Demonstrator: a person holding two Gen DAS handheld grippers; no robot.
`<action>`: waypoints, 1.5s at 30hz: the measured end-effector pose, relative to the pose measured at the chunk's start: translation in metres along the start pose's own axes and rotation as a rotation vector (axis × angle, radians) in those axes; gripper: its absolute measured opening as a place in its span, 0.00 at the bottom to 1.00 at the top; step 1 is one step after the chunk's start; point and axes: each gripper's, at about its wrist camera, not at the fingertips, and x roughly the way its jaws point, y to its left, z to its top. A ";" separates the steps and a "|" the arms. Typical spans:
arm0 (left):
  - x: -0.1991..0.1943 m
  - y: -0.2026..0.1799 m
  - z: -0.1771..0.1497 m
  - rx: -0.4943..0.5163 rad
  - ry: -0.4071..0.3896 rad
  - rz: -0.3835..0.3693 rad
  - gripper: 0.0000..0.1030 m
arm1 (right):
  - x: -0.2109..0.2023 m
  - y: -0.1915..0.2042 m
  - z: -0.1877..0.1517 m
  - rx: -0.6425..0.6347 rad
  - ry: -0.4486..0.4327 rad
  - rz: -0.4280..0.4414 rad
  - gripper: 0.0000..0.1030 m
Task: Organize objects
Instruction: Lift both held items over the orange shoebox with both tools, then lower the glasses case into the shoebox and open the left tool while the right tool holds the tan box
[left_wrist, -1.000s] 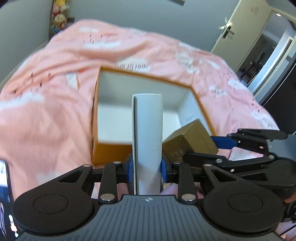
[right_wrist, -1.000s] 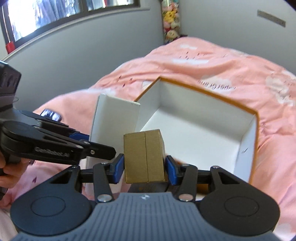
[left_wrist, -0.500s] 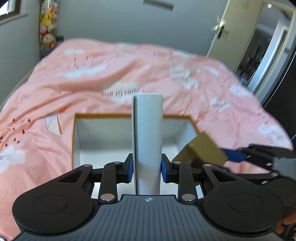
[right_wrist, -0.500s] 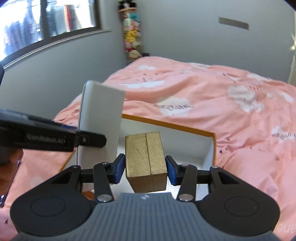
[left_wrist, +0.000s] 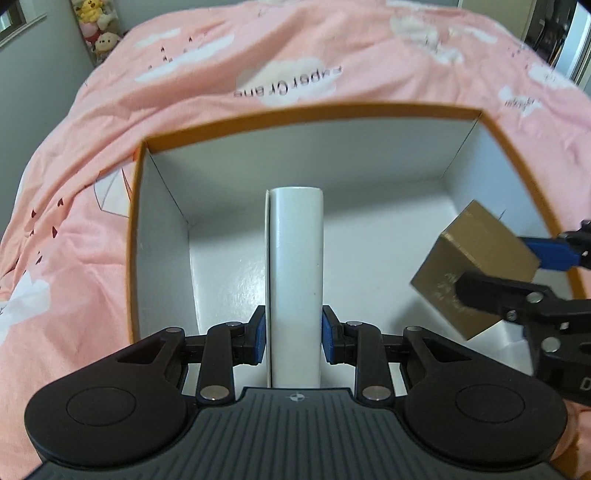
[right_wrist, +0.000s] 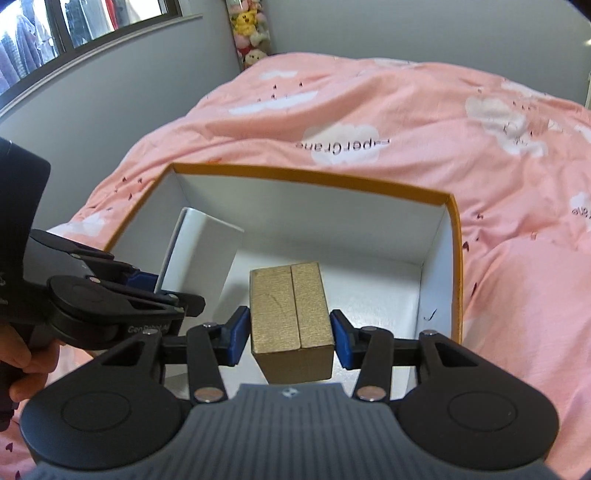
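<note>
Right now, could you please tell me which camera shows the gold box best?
The right wrist view: the gold box sits centred and whole. The left wrist view shows it at the edge, partly behind the right gripper.

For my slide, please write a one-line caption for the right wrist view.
Right gripper holds a gold box over the open orange box on a pink bed.

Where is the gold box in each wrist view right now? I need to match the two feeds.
Left wrist view: the gold box is at the right edge, tilted, clamped by the right gripper reaching in from the right.
Right wrist view: the gold box is low centre, between that gripper's blue pads.
Shared landmark: the orange-rimmed open box on the pink bedspread.
</note>
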 end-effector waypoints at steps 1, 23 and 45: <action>0.003 0.000 0.000 0.003 0.007 0.006 0.32 | 0.002 -0.001 0.000 0.002 0.007 -0.002 0.47; 0.025 0.002 -0.013 -0.043 0.045 0.040 0.37 | 0.019 -0.007 -0.005 0.000 0.078 -0.008 0.47; 0.007 0.020 0.004 -0.224 0.079 -0.317 0.35 | 0.028 -0.009 -0.006 0.039 0.144 0.014 0.47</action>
